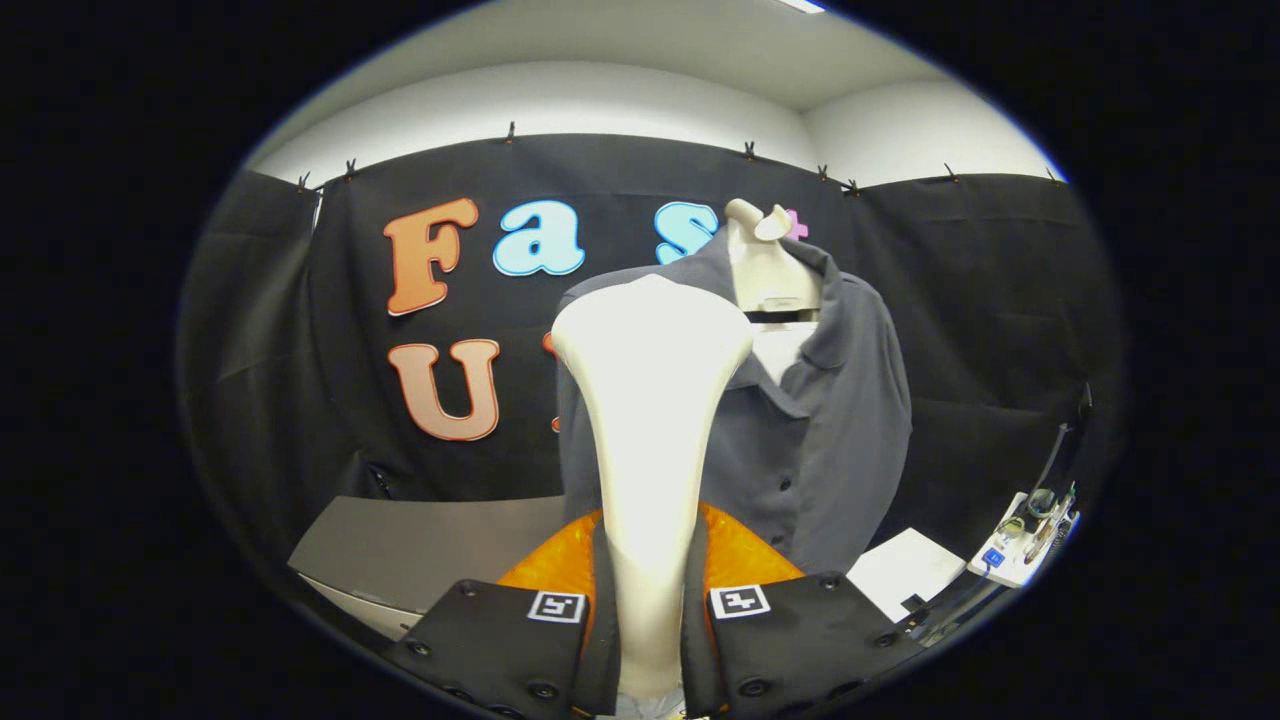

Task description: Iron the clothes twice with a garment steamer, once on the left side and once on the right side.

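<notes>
My gripper (pixel 648 640) is shut on the handle of a white garment steamer (pixel 650 400), which stands upright between the fingers with its wide head at the top. Beyond it a grey button-up shirt (pixel 820 430) hangs on a white mannequin torso (pixel 765 265). The steamer head sits in front of the shirt's left side and hides that part; I cannot tell whether it touches the cloth. An orange piece (pixel 740 555) shows low down just behind the fingers, on both sides of the handle.
A grey table (pixel 430 545) lies to the left below the shirt. A white sheet (pixel 905 570) and a white box with small parts and cables (pixel 1025 540) lie at the right.
</notes>
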`<state>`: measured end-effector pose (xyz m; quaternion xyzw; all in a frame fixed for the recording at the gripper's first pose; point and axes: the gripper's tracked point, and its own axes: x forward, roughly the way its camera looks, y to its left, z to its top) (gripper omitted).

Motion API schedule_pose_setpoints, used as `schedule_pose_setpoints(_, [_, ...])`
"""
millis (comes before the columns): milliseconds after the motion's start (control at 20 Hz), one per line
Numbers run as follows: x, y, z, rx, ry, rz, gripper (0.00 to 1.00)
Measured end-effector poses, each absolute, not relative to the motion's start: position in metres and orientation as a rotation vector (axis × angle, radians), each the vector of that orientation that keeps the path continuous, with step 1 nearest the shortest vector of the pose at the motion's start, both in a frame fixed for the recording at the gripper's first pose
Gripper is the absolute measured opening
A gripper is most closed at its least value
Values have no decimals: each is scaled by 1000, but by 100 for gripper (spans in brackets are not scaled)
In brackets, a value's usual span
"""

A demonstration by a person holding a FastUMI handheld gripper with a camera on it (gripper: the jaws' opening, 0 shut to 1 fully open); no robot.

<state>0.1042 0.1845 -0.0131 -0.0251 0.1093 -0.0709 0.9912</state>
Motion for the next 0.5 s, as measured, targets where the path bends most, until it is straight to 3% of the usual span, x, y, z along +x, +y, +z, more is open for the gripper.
schedule_pose_setpoints(500, [158,111,-31,-40,220,-42,32])
